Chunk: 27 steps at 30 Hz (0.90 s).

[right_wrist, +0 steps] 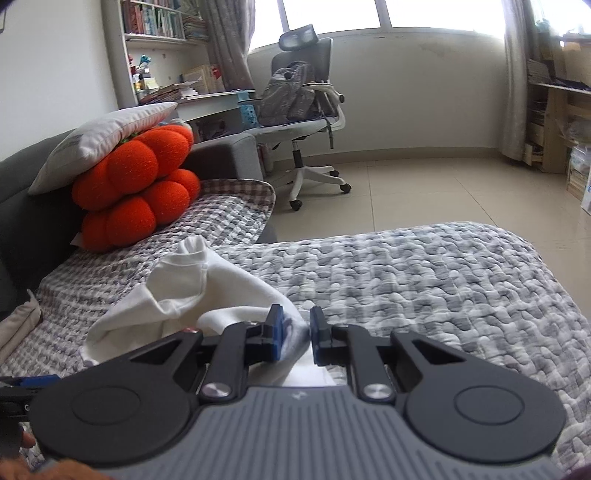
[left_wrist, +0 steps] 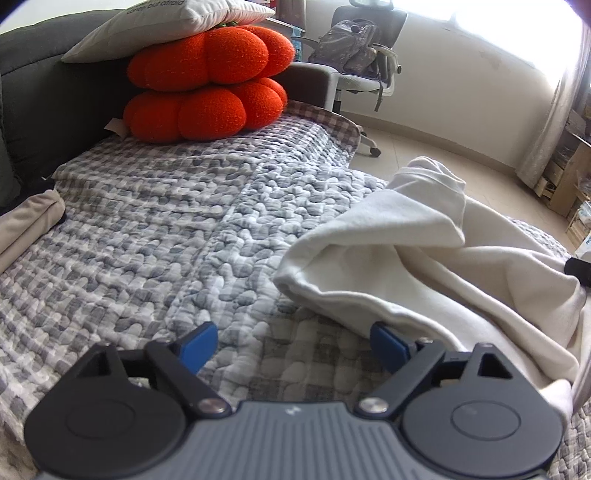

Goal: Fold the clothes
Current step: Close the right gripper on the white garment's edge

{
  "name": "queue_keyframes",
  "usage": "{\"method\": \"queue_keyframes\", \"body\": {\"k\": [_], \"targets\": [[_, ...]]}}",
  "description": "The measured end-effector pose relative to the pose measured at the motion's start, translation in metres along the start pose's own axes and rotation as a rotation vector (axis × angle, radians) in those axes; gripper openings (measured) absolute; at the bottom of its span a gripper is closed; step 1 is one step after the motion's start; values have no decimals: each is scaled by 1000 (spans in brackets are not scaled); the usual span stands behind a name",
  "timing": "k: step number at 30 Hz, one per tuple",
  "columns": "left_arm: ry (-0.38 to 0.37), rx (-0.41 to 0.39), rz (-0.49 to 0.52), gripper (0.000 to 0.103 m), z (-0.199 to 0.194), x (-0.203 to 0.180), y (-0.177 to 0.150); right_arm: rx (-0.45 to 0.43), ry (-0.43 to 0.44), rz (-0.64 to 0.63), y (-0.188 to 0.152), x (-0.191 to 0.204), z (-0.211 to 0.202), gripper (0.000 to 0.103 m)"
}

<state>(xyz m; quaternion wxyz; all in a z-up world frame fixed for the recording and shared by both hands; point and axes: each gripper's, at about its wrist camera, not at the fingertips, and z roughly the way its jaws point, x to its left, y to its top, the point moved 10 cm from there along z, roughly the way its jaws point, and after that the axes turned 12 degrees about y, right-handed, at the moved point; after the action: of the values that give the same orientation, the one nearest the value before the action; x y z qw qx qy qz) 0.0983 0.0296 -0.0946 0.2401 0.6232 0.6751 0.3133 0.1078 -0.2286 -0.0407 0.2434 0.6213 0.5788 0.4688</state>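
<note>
a white garment (left_wrist: pixel 424 258) lies crumpled on a grey and white quilted blanket (left_wrist: pixel 166 229) that covers a sofa. seen from the left wrist camera, the left gripper (left_wrist: pixel 293 341) hovers low over the blanket with its blue pads wide apart and nothing between them. the garment lies ahead and to that gripper's right, its nearest folded edge just beside the right-hand pad, possibly brushing it. the cloth's long axis seems to run from a raised, bunched end further away down toward the near right corner of the view.

in the right wrist view, the right gripper (right_wrist: pixel 295 332) has its pads drawn close together and clamped on a bunched fold of the white garment (right_wrist: pixel 177 299). most of the cloth trails away to the left and ahead of it.

the right hand already holds its corner, so the coming move likely falls to the left gripper, which would need to shift right to catch the near edge.

two orange pumpkin cushions (left_wrist: pixel 207 85) and a pale pillow (left_wrist: pixel 162 26) sit well apart at the far end.
</note>
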Motion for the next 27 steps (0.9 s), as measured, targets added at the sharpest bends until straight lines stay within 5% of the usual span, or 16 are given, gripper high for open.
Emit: {"method": "queue_keyframes", "body": {"k": [2, 3, 6, 10, 12, 16, 18, 19, 27], "targets": [[-5, -2, 2, 88, -1, -1, 0, -6, -19, 5, 1, -6, -3, 13], [-5, -4, 5, 86, -1, -2, 0, -13, -51, -2, 3, -11, -5, 0], [-8, -3, 10, 83, 0, -3, -1, -36, -141, -27, 8, -27, -11, 0], [-19, -1, 9, 78, 0, -5, -1, -3, -80, 77, 0, -40, -13, 2], [-27, -1, 9, 75, 0, -6, -1, 12, -58, 93, -4, -39, -14, 15], [-36, 1, 5, 71, 2, -7, 2, 39, -43, 72, -9, -32, -15, 24], [-33, -5, -15, 71, 3, -3, 8, 40, -20, 73, -10, -27, -17, 73], [-33, -10, -28, 71, 4, -1, 11, 26, -7, 71, -9, -24, -18, 77], [-68, 34, -126, 70, 24, -6, 33, 29, 101, 13, -3, 11, -3, 77]]}}
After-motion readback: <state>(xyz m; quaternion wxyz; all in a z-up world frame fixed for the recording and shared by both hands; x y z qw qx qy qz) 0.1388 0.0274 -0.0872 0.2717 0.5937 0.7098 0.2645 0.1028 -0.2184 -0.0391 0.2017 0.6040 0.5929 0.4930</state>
